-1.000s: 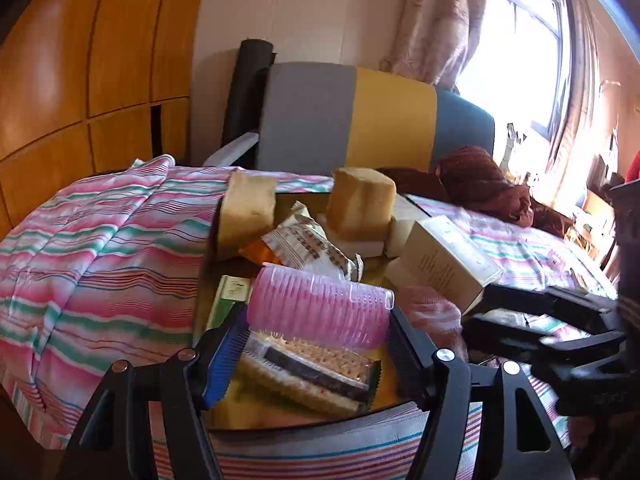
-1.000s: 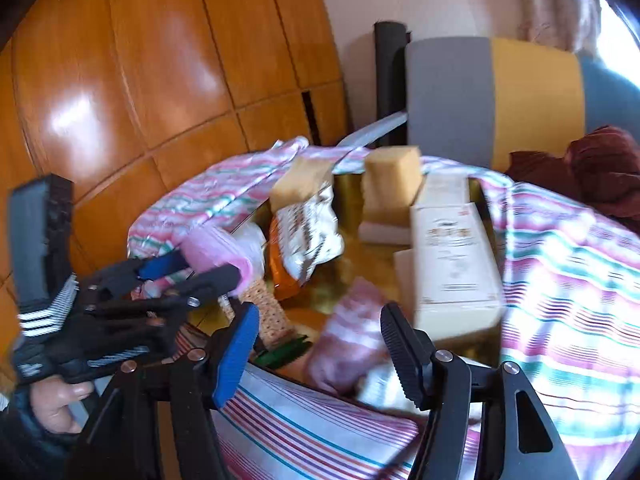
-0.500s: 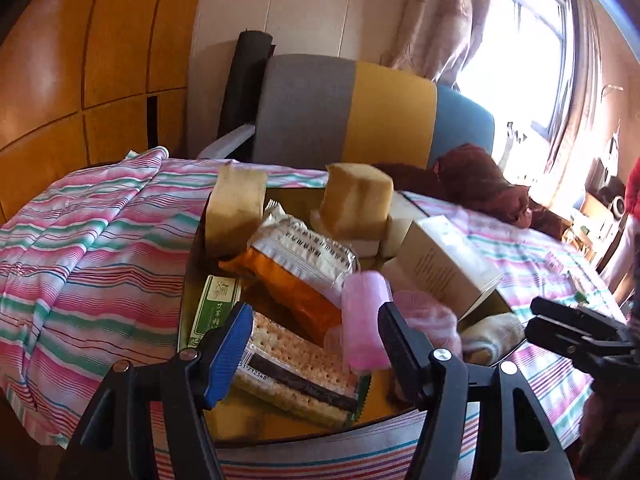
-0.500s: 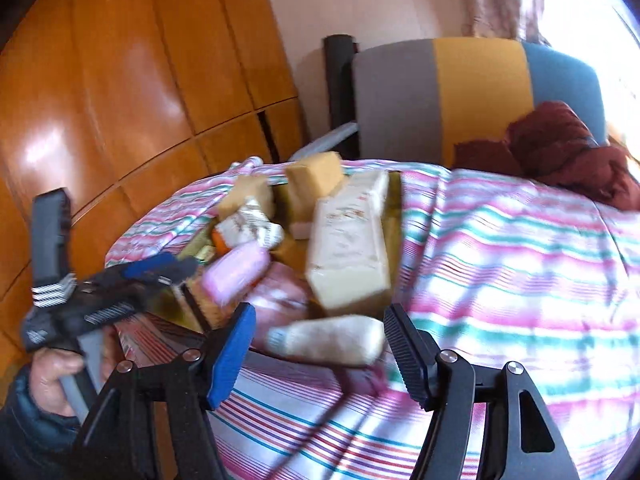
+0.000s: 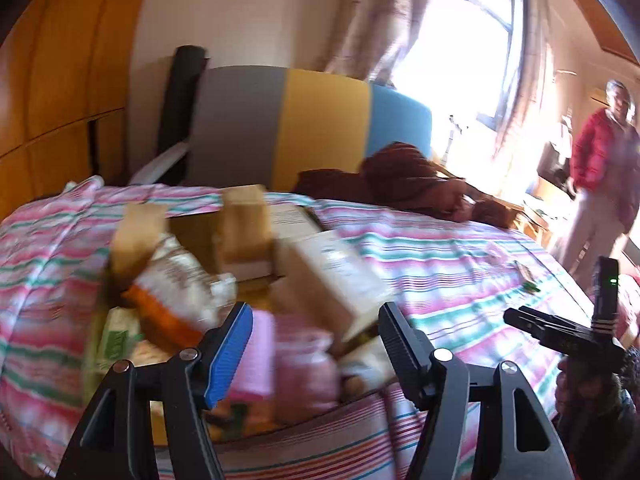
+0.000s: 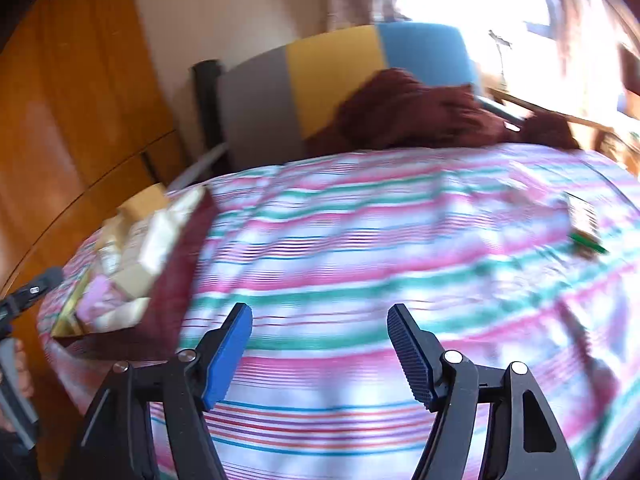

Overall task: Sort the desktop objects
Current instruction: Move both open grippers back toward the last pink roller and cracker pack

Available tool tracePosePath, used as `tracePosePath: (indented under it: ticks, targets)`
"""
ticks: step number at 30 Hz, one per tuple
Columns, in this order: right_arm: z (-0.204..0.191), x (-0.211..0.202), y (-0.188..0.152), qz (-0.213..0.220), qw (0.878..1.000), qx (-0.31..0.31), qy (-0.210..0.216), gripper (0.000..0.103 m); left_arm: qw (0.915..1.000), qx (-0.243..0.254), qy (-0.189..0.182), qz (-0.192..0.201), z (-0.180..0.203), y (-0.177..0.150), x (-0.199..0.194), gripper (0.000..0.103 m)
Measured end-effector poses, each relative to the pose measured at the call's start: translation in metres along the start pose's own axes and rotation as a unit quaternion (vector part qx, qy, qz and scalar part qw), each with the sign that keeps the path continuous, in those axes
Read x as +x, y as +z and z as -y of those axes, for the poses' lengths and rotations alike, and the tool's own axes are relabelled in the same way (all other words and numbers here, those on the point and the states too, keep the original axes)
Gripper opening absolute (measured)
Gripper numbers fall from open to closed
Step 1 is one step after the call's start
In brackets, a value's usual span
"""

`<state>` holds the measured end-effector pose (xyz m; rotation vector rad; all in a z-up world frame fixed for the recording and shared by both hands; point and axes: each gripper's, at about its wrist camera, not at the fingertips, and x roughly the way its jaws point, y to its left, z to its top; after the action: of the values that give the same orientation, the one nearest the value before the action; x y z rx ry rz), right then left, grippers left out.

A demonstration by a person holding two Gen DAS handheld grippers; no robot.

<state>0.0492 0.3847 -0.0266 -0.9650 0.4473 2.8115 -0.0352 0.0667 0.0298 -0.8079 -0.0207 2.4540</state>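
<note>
My left gripper [image 5: 316, 332] is open, just in front of a gold tray [image 5: 192, 236] crowded with things. A pink ribbed roller [image 5: 256, 352] lies in the tray beside the blue finger, blurred and apart from both pads. A pink bundle [image 5: 304, 364], a white box [image 5: 332, 276], a snack bag [image 5: 176, 284] and yellow sponge blocks [image 5: 244, 220] also fill the tray. My right gripper [image 6: 320, 328] is open with nothing in it, over the striped bedspread [image 6: 360, 240]. The tray [image 6: 68, 320] is at its far left.
A small green packet [image 6: 584, 224] lies on the bedspread at the right. A dark red cloth [image 5: 404, 184] is heaped against a grey, yellow and blue headboard [image 5: 320, 128]. A person in a red jacket [image 5: 600, 148] stands by the window. Wood panelling [image 6: 80, 100] runs along the left.
The pink roller left the left gripper's fingers and now lies in the tray. The right gripper swung right, from the tray to the bare bedspread.
</note>
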Motion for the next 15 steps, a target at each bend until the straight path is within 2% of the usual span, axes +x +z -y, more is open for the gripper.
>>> tracePosePath:
  ticks: [7, 11, 15]
  targets:
    - [0.107, -0.025, -0.003, 0.018, 0.989, 0.112, -0.097, 0.074, 0.9933, 0.073, -0.084, -0.033, 0.088, 0.013, 0.040, 0.067]
    - [0.141, -0.034, -0.006, 0.024, 0.980, 0.151, -0.128, 0.075, 0.9862, 0.100, -0.117, -0.059, 0.130, 0.008, 0.062, 0.067]
    - [0.155, -0.034, -0.007, 0.022, 0.976, 0.161, -0.144, 0.075, 0.9804, 0.117, -0.132, -0.087, 0.162, -0.004, 0.079, 0.067]
